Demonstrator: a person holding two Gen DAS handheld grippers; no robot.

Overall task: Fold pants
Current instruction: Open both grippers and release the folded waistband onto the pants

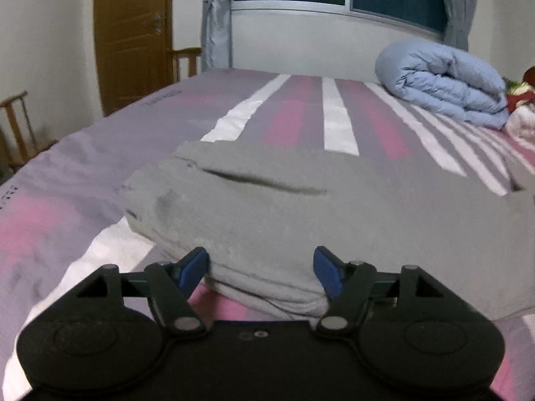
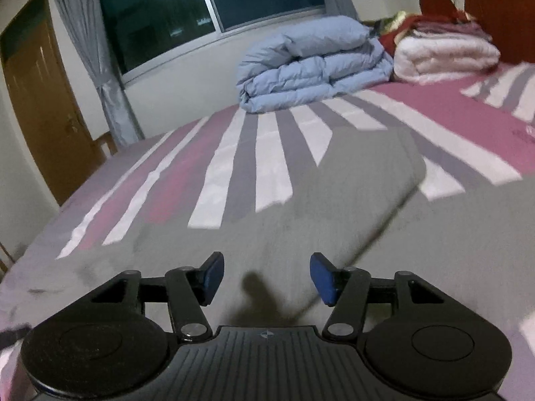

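Currently the grey fleece pants [image 1: 284, 207] lie folded on the pink-and-white striped bedsheet [image 1: 337, 117]; left gripper [image 1: 260, 272] gapes around their near layered edge; right gripper [image 2: 267, 277] hovers wide above them, empty; best pinch all layers together.

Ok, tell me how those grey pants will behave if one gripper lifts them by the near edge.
The grey pants look soft and thick, so they will probably sag. The stacked layers at the edge may slide apart. The left gripper is open around that edge, so it could catch them all.

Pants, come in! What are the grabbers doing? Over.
Left gripper open at folded edge. Right gripper open, above cloth. Grey pants flat on striped bed. Nothing blocking.
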